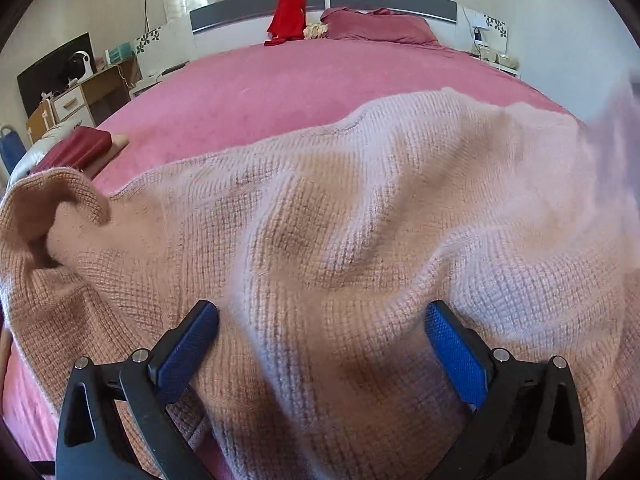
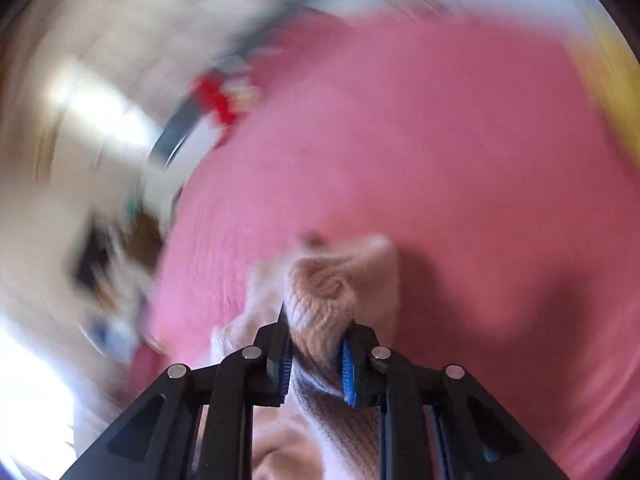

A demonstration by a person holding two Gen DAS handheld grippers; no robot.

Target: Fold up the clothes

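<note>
1. Surface is a bed with a fuzzy pink cover, grey headboard at the far end.
2. A red garment hangs over that headboard, with a maroon pillow just beside it.
3. The peach knit sweater lies rumpled on the near end of the bed.
4. Left gripper is spread wide over the sweater, gripping nothing.
5. Right gripper is clamped on a bunched bit of the sweater; that view's super blurry.
6. A wooden desk stands off the bed's left side.
</note>
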